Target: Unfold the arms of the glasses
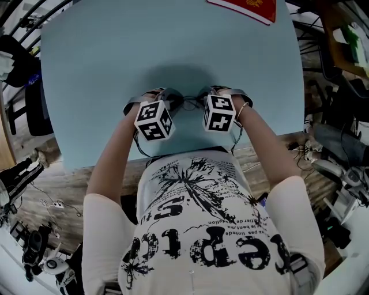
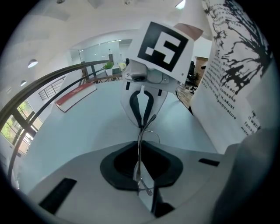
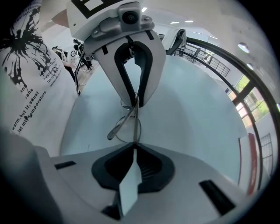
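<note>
A pair of thin wire-framed glasses hangs just above the light blue table, held between my two grippers. My left gripper is shut on the left end of the glasses, with the metal wire pinched between its jaws. At the other end, my right gripper is shut on the frame; the wire and a lens rim run out from its jaws. Both point steeply down and face each other, a short span apart. In each gripper view the other gripper pinches the far end.
A red book lies at the table's far right edge. The person's torso in a printed shirt is against the near edge. Cables and equipment crowd the floor to the right, and a dark chair stands at the left.
</note>
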A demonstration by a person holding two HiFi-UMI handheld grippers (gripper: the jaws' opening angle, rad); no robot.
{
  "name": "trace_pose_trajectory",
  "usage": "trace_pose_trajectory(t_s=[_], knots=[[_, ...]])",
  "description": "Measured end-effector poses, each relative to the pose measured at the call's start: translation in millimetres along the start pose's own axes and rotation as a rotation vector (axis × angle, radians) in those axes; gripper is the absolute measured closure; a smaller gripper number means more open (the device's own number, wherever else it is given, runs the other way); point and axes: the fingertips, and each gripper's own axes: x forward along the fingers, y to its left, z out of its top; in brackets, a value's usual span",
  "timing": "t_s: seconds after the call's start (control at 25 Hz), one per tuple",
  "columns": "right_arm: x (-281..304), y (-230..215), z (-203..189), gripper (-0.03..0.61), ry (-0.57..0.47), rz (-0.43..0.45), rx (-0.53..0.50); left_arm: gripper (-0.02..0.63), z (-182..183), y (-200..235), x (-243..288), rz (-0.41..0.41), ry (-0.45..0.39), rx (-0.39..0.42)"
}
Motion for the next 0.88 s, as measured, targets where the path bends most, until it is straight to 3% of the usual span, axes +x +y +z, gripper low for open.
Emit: trace_pose_trajectory(t_s=[0.44,0.88], knots=[[-2,2,1,0.545,0.027,-0.019,0.017,0.583,-7,0,-34,0.037,-0.081,-0.048],[0,2,1,0.545,0.063,-0.045,0.04,0.588,-25,-1,-65,0.047,-0.102,-0.096]])
